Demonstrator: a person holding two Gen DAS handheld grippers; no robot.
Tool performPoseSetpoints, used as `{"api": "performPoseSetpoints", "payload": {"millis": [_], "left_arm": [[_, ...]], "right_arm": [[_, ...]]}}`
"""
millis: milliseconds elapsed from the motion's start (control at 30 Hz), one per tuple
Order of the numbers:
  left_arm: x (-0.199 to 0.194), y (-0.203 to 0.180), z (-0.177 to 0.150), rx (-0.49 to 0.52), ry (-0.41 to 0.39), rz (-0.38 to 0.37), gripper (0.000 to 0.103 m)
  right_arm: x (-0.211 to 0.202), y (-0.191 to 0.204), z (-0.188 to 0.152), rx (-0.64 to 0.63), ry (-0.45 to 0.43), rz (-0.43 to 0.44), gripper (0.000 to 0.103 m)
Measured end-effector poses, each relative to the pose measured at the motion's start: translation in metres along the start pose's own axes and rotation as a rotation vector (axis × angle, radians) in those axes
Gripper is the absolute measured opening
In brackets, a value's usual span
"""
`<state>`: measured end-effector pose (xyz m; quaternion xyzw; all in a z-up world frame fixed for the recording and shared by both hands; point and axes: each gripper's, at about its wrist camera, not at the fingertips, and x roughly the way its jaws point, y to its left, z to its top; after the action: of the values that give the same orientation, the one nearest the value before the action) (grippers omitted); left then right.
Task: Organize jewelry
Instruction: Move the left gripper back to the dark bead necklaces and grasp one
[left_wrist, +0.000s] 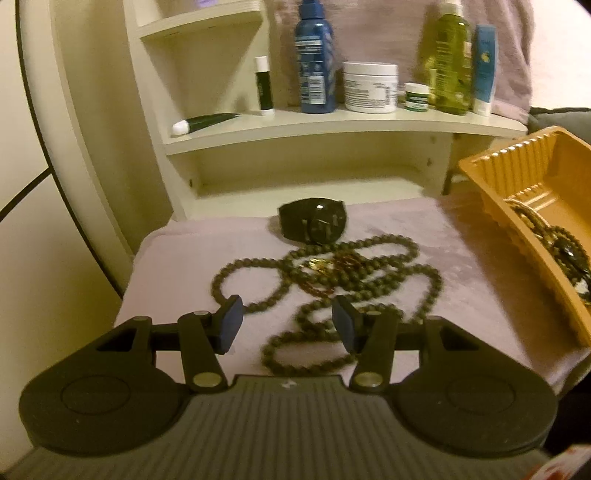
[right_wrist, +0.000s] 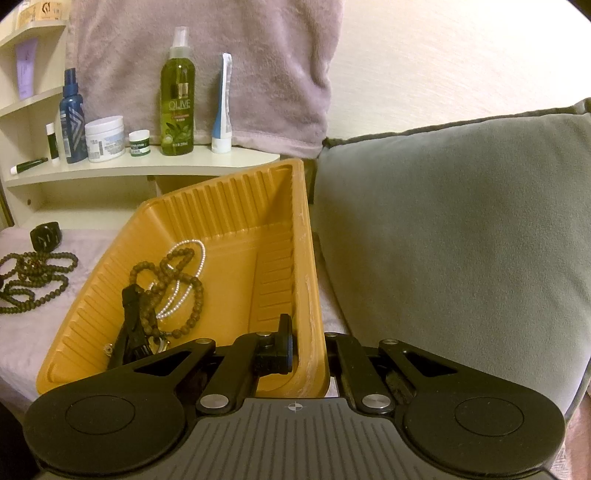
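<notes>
Left claw (left_wrist: 287, 325) open over the long bead necklace (left_wrist: 332, 273), centre frame on the lilac cloth-covered bench (left_wrist: 177, 258); black watch (left_wrist: 314, 219) just behind. Right claw (right_wrist: 308, 345) clamped on the orange tray's (right_wrist: 221, 206) rim; cream shelf (right_wrist: 147, 168) upper left, grey cushion (right_wrist: 461, 240) right.

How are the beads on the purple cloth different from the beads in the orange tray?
The long bead necklace sprawls in wide loops on the purple cloth; the short bead strand lies bunched in the orange tray. The necklace is much longer than the strand. The necklace lies beside a black watch; the strand overlaps a white pearl string. Both are strings of round, dark brownish beads.
</notes>
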<state>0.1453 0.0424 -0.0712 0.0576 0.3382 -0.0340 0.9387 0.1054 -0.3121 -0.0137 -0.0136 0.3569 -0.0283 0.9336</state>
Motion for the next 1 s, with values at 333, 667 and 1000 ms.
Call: {"api": "performPoseSetpoints", "payload": {"millis": [333,667,1000], "left_arm": [[0.026,0.017,0.013,0.049,0.027,-0.027,0.030],[0.047,0.009,0.016,0.161,0.081,-0.099,0.014],[0.048,0.015,0.020,0.129,0.110,-0.099,0.006]], "right_arm": [[0.002,0.000,-0.001,-0.003,0.007,-0.006,0.004],[0.002,0.000,-0.001,-0.004,0.007,-0.007,0.004],[0.002,0.000,-0.001,-0.004,0.008,-0.007,0.004]]}}
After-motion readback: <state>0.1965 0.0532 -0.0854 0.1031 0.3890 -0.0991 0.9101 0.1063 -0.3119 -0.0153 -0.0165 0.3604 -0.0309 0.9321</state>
